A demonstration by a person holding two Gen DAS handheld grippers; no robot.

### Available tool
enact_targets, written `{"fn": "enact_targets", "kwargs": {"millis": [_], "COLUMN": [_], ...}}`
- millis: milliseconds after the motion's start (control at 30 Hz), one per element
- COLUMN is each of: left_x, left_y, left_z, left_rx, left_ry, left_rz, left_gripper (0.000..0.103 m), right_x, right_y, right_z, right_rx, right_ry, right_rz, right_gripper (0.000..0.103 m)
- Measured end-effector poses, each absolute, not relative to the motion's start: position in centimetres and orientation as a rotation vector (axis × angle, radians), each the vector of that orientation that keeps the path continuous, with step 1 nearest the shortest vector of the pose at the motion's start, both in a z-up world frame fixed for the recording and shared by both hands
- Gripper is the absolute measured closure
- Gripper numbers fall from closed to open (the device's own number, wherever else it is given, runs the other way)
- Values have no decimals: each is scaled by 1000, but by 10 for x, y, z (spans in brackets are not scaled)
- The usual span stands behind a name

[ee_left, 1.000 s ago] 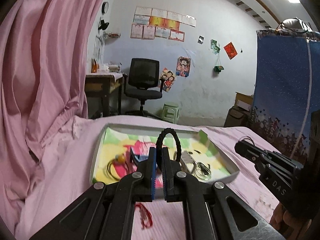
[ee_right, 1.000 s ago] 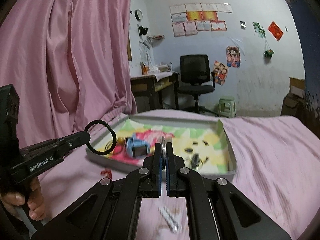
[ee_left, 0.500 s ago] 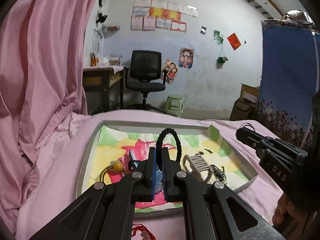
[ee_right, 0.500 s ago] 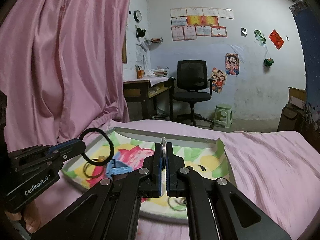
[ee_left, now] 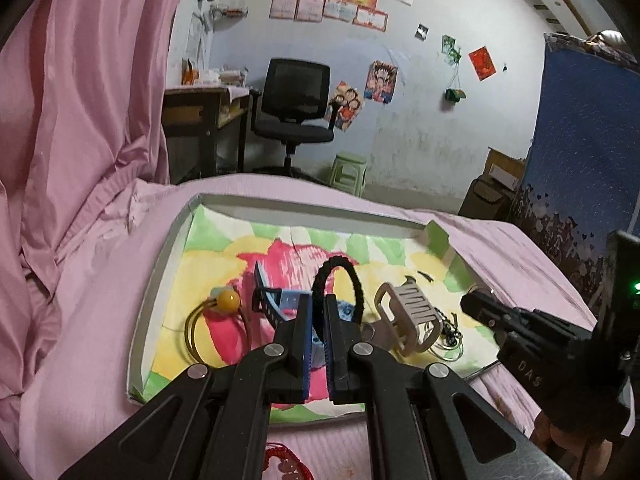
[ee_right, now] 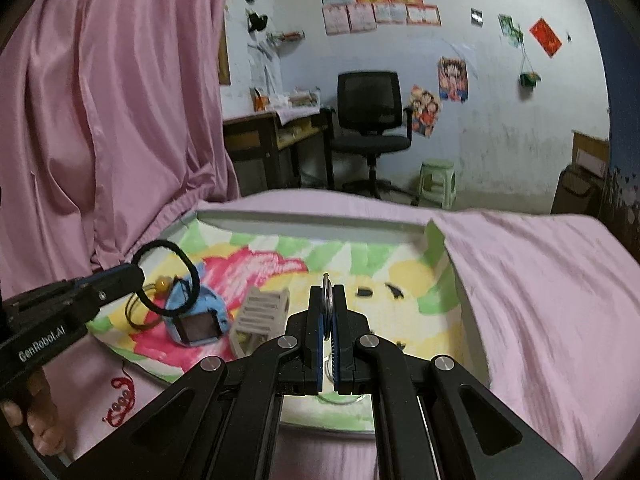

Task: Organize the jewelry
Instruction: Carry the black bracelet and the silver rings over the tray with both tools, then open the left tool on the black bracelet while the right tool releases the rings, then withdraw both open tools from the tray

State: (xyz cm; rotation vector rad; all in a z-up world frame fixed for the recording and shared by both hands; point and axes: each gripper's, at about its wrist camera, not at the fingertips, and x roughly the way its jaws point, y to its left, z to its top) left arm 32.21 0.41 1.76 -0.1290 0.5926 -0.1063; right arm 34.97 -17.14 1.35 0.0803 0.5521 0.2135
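Observation:
A shallow tray [ee_left: 160, 264] with a colourful paper lining lies on the pink bed; it also shows in the right wrist view [ee_right: 472, 320]. My left gripper [ee_left: 318, 300] is shut on a black hair tie [ee_left: 356, 280] and holds it over the tray's middle; the tie shows in the right wrist view [ee_right: 192, 272] too. My right gripper [ee_right: 328, 294] is shut on a thin silver ring [ee_right: 327, 280] above the tray's right half. In the tray lie a blue watch [ee_right: 196, 320], a beige hair claw [ee_left: 408, 316], a yellow-bead hair tie [ee_left: 228, 300] and small dark clips [ee_right: 380, 290].
A red string bracelet [ee_right: 120, 404] lies on the pink sheet in front of the tray. A pink curtain [ee_left: 80, 100] hangs at the left. A desk [ee_left: 200, 112], an office chair [ee_left: 296, 112] and a green stool [ee_left: 350, 168] stand beyond the bed.
Both grippers have moved forward over the tray, each still holding its item. The tray now fills more of both views.

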Motion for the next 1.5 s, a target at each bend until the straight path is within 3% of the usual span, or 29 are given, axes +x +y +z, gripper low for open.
{"fn": "enact_targets", "kwargs": {"millis": [267, 700, 767, 833, 900, 1033, 1167, 1233, 1500], "left_x": [329, 333, 333, 330, 325, 316, 303, 296, 257], "left_y": [8, 17, 17, 18, 20, 21, 21, 21, 20], "left_z": [9, 2, 2, 4, 7, 13, 19, 22, 36], "left_rx": [-154, -200, -194, -197, -203, -205, -193, -188, -140], "left_ry": [675, 718, 720, 706, 675, 636, 578, 554, 429], "left_rz": [-111, -100, -97, -95, -93, -90, -76, -74, -53], "left_gripper": [97, 96, 88, 69, 59, 51, 38, 33, 5], "right_x": [367, 372, 372, 372, 371, 364, 351, 344, 301], "right_y": [-171, -168, -167, -167, -167, -172, -179, -182, -195], "right_z": [-16, -30, -31, -30, -29, -26, -17, -12, 17], "right_rx": [102, 109, 102, 101, 99, 115, 138, 142, 183], "right_ry": [713, 791, 797, 799, 797, 775, 715, 679, 493], "right_rz": [219, 238, 239, 245, 248, 243, 237, 234, 225], "right_gripper": [100, 99, 99, 98, 94, 69, 63, 52, 24]}}
